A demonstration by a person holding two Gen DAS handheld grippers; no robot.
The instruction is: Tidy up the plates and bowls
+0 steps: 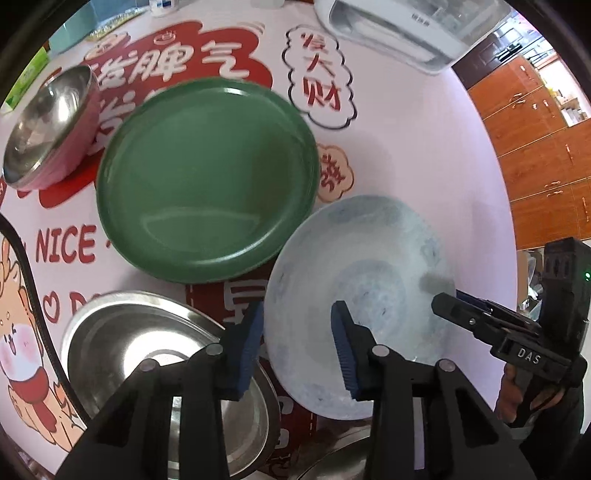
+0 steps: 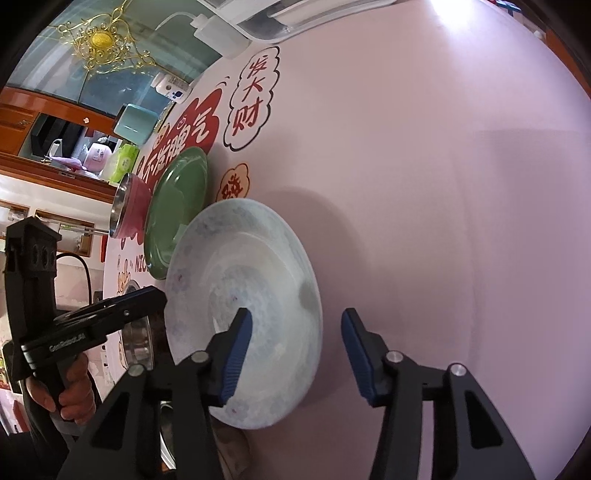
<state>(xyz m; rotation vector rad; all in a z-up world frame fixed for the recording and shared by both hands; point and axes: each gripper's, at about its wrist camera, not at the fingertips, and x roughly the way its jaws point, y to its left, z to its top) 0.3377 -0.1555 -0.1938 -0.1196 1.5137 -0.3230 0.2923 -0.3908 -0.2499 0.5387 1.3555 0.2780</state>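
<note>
While both grippers straddle opposite edges of the pale blue plate, neither visibly clamps it. Left gripper, lower centre of the left wrist view: jaws apart, blue pads either side of the plate's left rim, one pad outside over the steel plate, the other over the plate's inner face; can't tell if either pad touches. Right gripper, bottom centre of the right wrist view: jaws apart, left pad over the plate's inner surface, right pad outside the rim over the pink tablecloth; a gap shows beside the right pad. Pale blue plate lies flat at centre-right of the left view, its upper-left edge just beside the green plate. Green plate sits at centre, flat on the cloth. Pink bowl with steel lining sits upper left, just beside the green plate. Steel plate is lower left, partly under the left gripper. White appliance is at the top edge.
</note>
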